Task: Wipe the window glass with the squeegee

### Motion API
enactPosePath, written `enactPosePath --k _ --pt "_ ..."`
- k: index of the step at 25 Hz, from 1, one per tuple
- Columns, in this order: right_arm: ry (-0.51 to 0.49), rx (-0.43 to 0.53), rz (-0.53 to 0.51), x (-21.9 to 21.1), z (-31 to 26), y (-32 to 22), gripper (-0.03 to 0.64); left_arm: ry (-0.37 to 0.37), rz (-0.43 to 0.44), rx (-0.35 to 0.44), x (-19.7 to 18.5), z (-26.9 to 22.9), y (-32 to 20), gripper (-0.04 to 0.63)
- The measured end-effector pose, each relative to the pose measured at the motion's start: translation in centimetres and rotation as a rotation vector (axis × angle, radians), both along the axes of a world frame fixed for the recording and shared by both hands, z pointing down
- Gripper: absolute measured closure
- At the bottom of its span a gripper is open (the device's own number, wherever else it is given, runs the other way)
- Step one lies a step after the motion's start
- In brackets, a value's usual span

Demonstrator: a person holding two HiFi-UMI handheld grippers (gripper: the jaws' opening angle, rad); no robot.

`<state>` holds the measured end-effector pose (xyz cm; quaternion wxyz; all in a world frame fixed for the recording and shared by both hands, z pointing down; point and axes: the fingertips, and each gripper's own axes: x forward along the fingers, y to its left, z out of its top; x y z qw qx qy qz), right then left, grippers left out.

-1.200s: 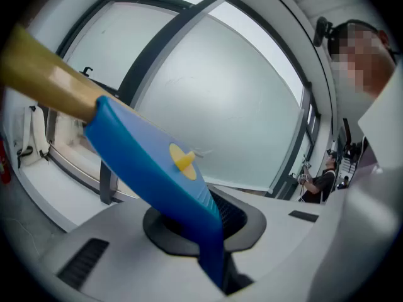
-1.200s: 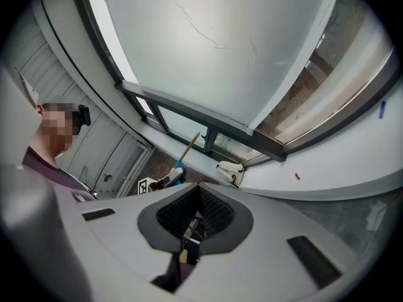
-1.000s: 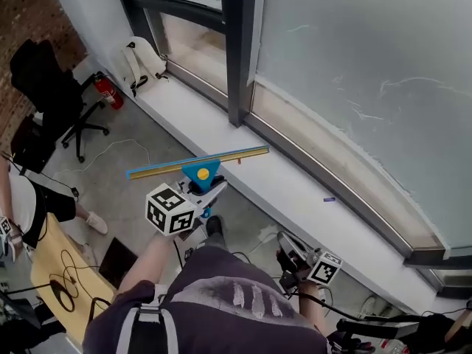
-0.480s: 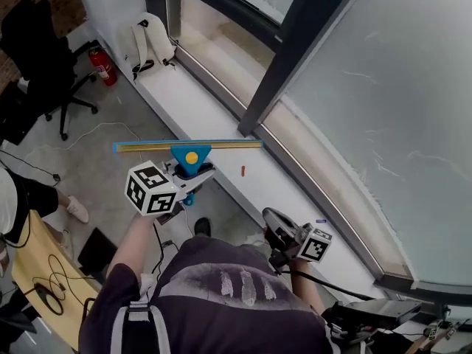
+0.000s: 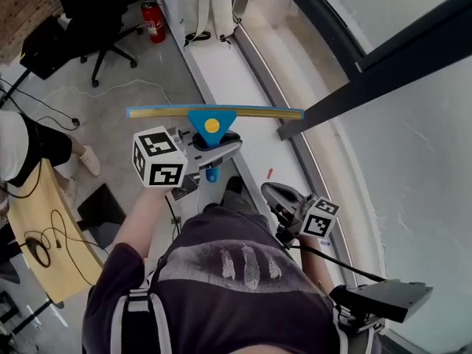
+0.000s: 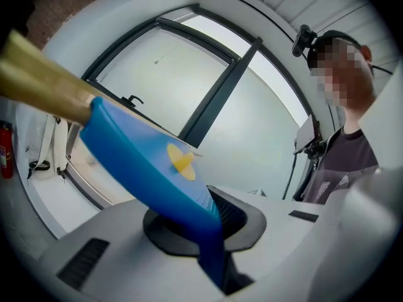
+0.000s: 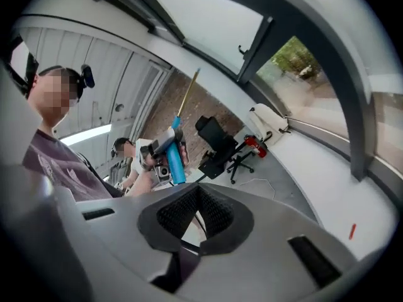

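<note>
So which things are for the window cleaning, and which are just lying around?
For the job:
- squeegee, gripped in the left hand-held gripper
- window glass

Just lying about:
- fire extinguisher
- chair
- backpack

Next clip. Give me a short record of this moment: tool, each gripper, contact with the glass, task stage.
tool: squeegee, blue handle, blade lying crosswise in the head view
left gripper: shut on the squeegee's handle
right gripper: shut, nothing between its jaws
window glass: at the right of the head view; blade not touching it
under the blade: white sill
task stage: squeegee in hand, no stroke on the glass at this moment
</note>
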<state>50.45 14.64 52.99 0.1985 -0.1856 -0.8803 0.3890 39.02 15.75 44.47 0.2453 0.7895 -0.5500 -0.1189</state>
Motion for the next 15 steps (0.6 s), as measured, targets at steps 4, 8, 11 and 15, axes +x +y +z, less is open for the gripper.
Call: enactPosePath --k 4,8,11,15 --pt "-0.08 0.046 -0.109 -5.2 -1.2 -2.0 0.615 -0.027 0.048 -0.007 -1.0 -0.6 -3.6 0.554" --pt "-0.157 0.035 -0.181 -9.8 -2.7 -6.3 0.615 -0.036 0.048 -0.036 -4.0 -1.3 -8.8 0.554" --pt "-0.19 0.074 -0.219 -12.7 -3.6 -8.2 0.615 -0.053 0.08 -0.052 -6.0 -1.6 -11.6 0.554" --pt "-0.235 0.095 -0.207 -16.7 -4.7 -10.0 0.611 -0.01 0.155 -0.021 -9.3 -1.6 -15.1 0.554"
